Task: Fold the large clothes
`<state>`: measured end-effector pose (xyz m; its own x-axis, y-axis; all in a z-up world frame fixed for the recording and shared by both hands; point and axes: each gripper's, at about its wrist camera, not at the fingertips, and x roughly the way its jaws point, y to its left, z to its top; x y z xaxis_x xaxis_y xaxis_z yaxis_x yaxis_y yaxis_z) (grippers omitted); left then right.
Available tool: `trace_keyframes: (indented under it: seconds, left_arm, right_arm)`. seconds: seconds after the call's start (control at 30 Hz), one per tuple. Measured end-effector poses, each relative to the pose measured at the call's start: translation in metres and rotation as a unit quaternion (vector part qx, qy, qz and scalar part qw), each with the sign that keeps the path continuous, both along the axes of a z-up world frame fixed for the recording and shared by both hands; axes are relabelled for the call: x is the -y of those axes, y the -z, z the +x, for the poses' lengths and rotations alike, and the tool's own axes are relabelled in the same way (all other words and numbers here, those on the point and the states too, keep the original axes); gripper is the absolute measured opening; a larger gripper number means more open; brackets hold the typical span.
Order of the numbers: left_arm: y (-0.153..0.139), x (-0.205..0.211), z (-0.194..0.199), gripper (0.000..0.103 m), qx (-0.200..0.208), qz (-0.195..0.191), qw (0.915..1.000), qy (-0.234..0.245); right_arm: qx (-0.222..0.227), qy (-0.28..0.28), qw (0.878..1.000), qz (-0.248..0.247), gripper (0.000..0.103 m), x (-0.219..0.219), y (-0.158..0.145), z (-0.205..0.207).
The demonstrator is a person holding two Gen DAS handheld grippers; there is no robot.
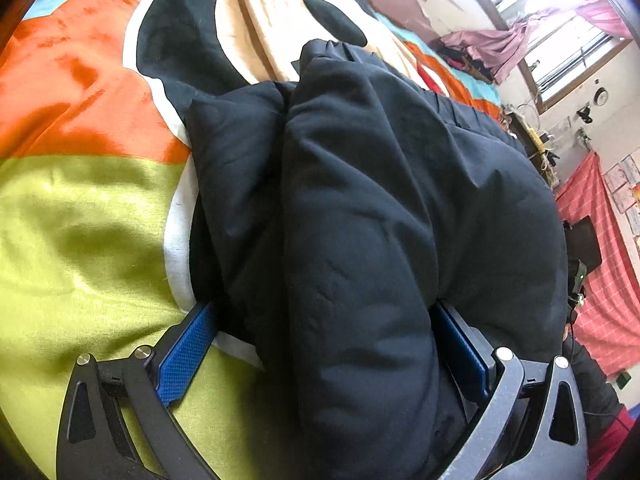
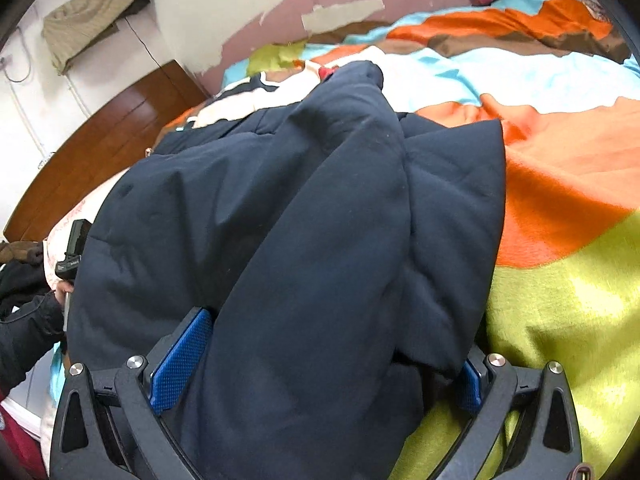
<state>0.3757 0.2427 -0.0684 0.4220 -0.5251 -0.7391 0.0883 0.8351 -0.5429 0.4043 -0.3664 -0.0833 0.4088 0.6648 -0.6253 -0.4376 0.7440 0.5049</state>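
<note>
Daylit bedroom, strong fisheye warp, both views fairly sharp.

Light comes from the blown-out barred window (image 1: 560,32) at upper right of the left wrist view; panes are pure white glare. The shiny orange, lime and blue patchwork bed blanket (image 2: 560,208) shows bright sheen patches. The bulky dark navy padded garment (image 1: 360,208) reads near black there, folds barely visible, bluer in the right view. Black vignette in all corners; straight edges bend near rims. Slight softness at edges.

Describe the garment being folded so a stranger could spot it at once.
Find the bed's blanket with orange, lime and pale blue patches. On it lies a puffy dark navy coat, the only dark, padded, plain thing there. Each hand-held gripper has a thick fold of it between its blue pads.
</note>
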Motion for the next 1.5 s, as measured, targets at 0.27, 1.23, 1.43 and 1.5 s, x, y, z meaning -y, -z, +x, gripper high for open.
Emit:
trace_keyframes:
  seconds: [0.27,1.23,1.43,1.5]
  left_arm:
    - [0.01,-0.018,-0.017,0.102,0.033,-0.031,0.9988,0.019]
    - [-0.037,0.017,-0.023,0.034,0.003,0.045,0.9989,-0.012]
    - [-0.055,0.038,-0.028,0.021,0.003,0.074,0.9966,-0.036]
    - [-0.063,0.045,-0.024,0.017,-0.01,0.066,0.9959,-0.06]
  right_arm:
    - [-0.002,-0.001,1.0,-0.004,0.103,-0.011,0.0,0.003]
    - [-0.054,0.021,0.992,-0.114,0.067,-0.056,-0.029,0.01]
    - [-0.016,0.017,0.977,-0.213,0.04,-0.088,-0.054,-0.003]
    - [-0.01,0.017,0.978,-0.209,0.027,-0.092,-0.064,-0.005]
